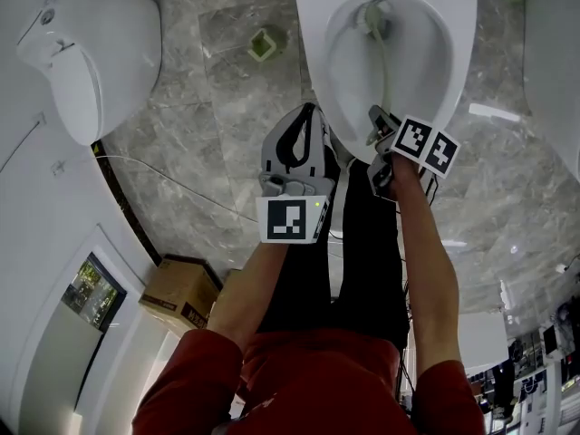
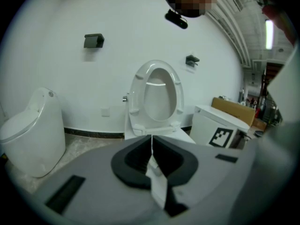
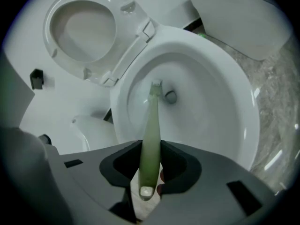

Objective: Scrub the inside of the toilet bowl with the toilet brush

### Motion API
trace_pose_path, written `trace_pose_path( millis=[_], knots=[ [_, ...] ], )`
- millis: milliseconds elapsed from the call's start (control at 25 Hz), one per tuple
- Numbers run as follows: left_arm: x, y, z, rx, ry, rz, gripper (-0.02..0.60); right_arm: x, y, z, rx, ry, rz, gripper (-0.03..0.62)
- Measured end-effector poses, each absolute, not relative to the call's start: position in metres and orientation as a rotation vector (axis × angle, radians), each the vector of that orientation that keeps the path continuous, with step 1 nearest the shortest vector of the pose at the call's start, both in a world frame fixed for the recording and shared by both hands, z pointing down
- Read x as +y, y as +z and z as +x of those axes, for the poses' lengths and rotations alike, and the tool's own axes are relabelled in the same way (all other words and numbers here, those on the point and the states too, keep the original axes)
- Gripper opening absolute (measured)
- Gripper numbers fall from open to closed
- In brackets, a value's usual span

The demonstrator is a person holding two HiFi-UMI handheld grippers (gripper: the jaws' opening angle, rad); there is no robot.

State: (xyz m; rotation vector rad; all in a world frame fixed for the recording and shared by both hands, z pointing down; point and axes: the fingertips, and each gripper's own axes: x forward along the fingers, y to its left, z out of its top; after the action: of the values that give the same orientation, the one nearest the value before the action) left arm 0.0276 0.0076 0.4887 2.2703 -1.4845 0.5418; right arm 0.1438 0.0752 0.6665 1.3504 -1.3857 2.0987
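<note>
The right gripper (image 3: pixel 151 149) has its fingers closed on the pale green plastic handle of the toilet brush (image 3: pixel 151 125), near the end of the handle. In this way the long shaft reaches deep while the hand is above the rim. The gripper tilts steeply down. The small bristle head lies low inside the white ceramic toilet bowl (image 3: pixel 234 102), just beside the drain opening (image 3: pixel 171 96); I judge that the scrubbing is under way there. The raised seat (image 3: pixel 82 27) leaves the bowl free.

The left gripper (image 2: pixel 151 142) hangs beside, apart from the bowl, with its fingers closed together and nothing between them; this step does not seem to need it. On the grey marble floor (image 1: pixel 208 134) sits a small green holder (image 1: pixel 265 43), probably for the brush.

I count 1 brush, 2 grippers, 3 white toilets, 1 holder and 1 brown cardboard box (image 1: pixel 181 293).
</note>
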Motion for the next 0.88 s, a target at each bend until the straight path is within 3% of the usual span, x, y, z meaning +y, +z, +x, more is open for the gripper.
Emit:
trace_pose_path(
  millis=[360,600,760,880],
  knots=[
    [0.002,0.485,0.04,-1.47,0.512,2.272,-0.005,0.015,0.616,0.281,-1.596,1.033,1.283,0.11],
    [0.002,0.483,0.043,-1.471,0.494,2.247,-0.005,-0.049,0.539,0.284,-1.666,0.351,1.134,0.11],
    [0.004,0.485,0.044,-1.463,0.504,2.259,-0.005,-0.041,0.573,0.274,-1.606,-0.072,0.693,0.11],
    [0.006,0.488,0.041,-1.467,0.51,2.251,-0.005,-0.025,0.613,0.283,-1.523,-0.163,0.506,0.11]
  ],
)
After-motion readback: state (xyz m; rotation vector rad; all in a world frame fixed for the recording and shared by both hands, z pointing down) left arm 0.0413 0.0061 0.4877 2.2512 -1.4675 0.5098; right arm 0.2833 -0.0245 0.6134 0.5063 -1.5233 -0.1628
